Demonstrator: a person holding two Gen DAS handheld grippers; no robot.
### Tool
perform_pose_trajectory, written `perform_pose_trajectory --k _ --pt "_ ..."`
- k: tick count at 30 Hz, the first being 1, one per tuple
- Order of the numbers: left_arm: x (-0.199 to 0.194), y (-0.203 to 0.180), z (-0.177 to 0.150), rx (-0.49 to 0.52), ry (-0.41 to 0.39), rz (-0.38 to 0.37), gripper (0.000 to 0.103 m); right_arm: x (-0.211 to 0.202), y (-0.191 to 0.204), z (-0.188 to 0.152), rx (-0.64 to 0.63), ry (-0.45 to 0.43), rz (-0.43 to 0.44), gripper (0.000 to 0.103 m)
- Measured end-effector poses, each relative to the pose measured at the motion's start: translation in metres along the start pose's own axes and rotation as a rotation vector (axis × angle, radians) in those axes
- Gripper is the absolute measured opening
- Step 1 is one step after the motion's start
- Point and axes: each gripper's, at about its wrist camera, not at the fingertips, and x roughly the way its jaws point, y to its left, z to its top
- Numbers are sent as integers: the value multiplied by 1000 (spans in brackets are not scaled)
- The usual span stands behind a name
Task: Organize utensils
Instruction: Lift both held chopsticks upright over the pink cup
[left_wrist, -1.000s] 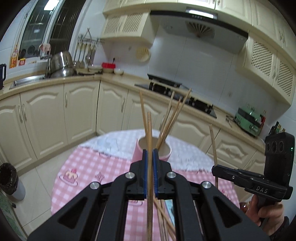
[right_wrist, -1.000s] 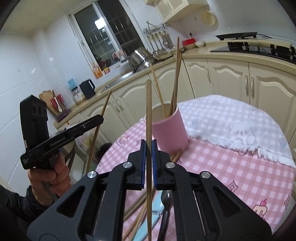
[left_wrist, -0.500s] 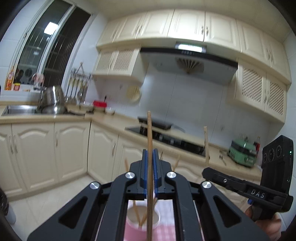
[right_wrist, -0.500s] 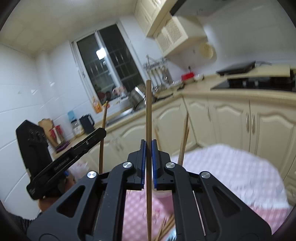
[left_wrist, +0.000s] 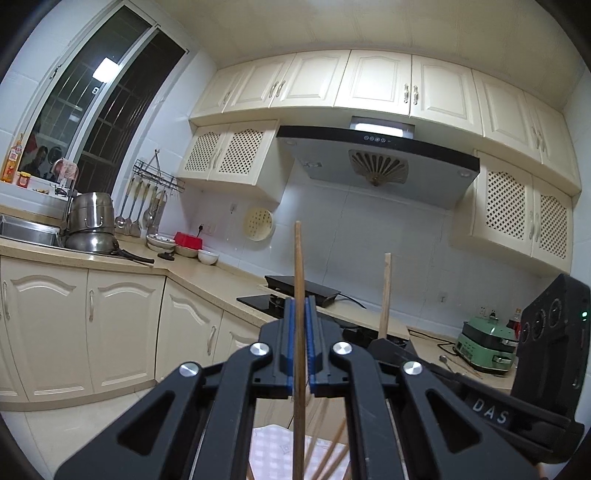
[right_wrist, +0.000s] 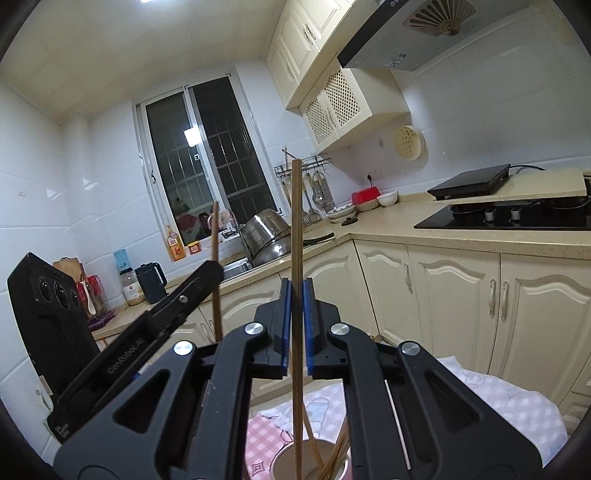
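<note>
My left gripper (left_wrist: 299, 347) is shut on an upright wooden chopstick (left_wrist: 298, 266), pinched between the blue pads. My right gripper (right_wrist: 295, 325) is shut on a second upright chopstick (right_wrist: 295, 221). Both hang above the pink cup (right_wrist: 314, 461), which stands on the pink checked tablecloth (right_wrist: 266, 435) with several chopsticks (right_wrist: 336, 454) leaning in it. In the left wrist view only those chopsticks' tops (left_wrist: 325, 454) show at the bottom edge. The right gripper (left_wrist: 384, 341) appears to my right with its chopstick (left_wrist: 386, 288). In the right wrist view, the left gripper (right_wrist: 210, 271) is at left with its chopstick (right_wrist: 214, 251).
Cream cabinets and a counter (left_wrist: 207, 277) wrap around behind the table. Steel pots (left_wrist: 90, 221) sit by the sink, a black hob (right_wrist: 509, 218) and a range hood (left_wrist: 376, 158) further right. A green appliance (left_wrist: 484, 347) stands on the counter.
Both grippers have risen with their chopsticks and tipped up toward level. The pink cup and table have slid down to the bottom edge of both views.
</note>
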Motion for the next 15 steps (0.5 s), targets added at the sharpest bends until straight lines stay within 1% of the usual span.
perform_pose_trajectory --k 4,12,15 --pt "10 10 -16 -24 7 9 5 9 -1 -11 -13 16 1 7" --pt "18 19 -42 -5 12 33 5 22 -9 -27 -19 73 -13 7" --pt "19 21 -49 0 29 41 5 23 -8 -31 -27 93 -12 7"
